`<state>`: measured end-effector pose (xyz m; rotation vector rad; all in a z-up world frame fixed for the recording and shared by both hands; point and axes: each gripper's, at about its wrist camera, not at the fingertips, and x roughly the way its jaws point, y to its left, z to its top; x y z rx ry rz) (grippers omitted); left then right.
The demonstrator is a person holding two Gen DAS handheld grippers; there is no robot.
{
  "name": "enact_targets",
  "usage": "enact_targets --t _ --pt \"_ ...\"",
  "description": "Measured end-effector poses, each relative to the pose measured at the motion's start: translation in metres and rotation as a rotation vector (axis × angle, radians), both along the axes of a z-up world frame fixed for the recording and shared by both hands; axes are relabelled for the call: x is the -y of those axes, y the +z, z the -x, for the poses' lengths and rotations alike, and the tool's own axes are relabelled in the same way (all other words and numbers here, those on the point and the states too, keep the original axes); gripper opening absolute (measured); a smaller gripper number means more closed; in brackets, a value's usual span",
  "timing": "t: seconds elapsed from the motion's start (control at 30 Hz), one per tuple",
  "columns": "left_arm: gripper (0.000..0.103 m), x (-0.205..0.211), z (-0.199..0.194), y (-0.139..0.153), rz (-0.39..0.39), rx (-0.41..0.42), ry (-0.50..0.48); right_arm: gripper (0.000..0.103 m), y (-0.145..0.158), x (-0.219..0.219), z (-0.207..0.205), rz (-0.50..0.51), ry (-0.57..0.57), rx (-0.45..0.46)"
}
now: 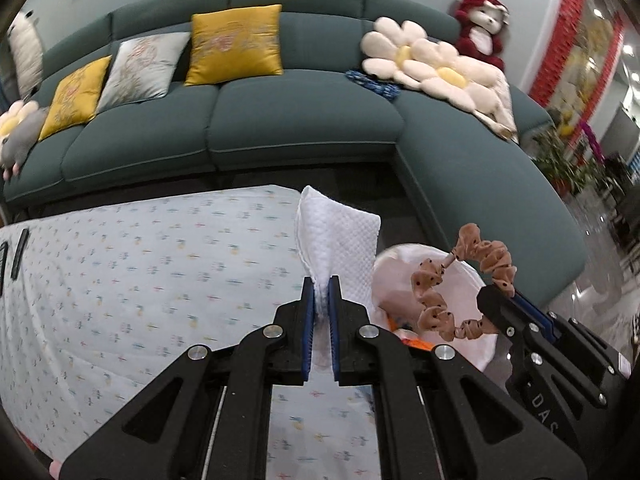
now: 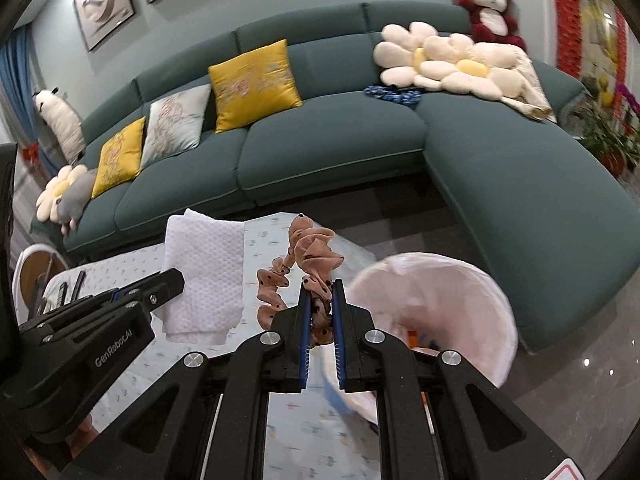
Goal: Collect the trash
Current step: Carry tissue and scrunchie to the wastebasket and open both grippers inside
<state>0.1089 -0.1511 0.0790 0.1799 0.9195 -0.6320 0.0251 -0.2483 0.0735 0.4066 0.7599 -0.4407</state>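
The left gripper [image 1: 321,292] is clamped nearly shut on a white quilted tissue [image 1: 340,240], held up above the patterned tablecloth [image 1: 140,280]. The right gripper [image 2: 322,300] pinches a tan dotted scrunchie [image 2: 312,256] just beside the white-lined bin [image 2: 440,288], whose contents look blurred, possibly orange scraps.

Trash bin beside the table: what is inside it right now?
The trash bin has a pale liner; near its bottom, orange and blue bits of trash show. The right gripper and its scrunchie cover the rest.
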Motion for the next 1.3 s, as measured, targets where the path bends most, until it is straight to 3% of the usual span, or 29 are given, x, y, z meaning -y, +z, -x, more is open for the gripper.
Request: enact_targets --t 0.4,0.67,0.8,0.97,1.3 --pt "0.007 0.061 0.047 -0.023 -0.04 -0.024 -0.119 0.01 -0.021 0.052 0.055 -0.033 -0.101 -0.01" --pt "0.009 0.08 0.048 -0.04 -0.05 -0.066 -0.149 0.011 -0.042 0.068 0.06 -0.064 -0.126 -0.032" --pt "0.011 0.083 0.042 -0.05 -0.055 -0.091 -0.145 0.016 -0.052 0.072 0.056 -0.075 -0.128 -0.046" --pt "0.03 0.081 0.036 -0.059 -0.057 -0.108 -0.126 0.018 -0.058 0.073 0.05 -0.076 -0.118 -0.057" --pt "0.045 0.074 0.03 -0.06 -0.062 -0.084 -0.09 0.025 -0.058 0.068 0.04 -0.066 -0.098 -0.07"
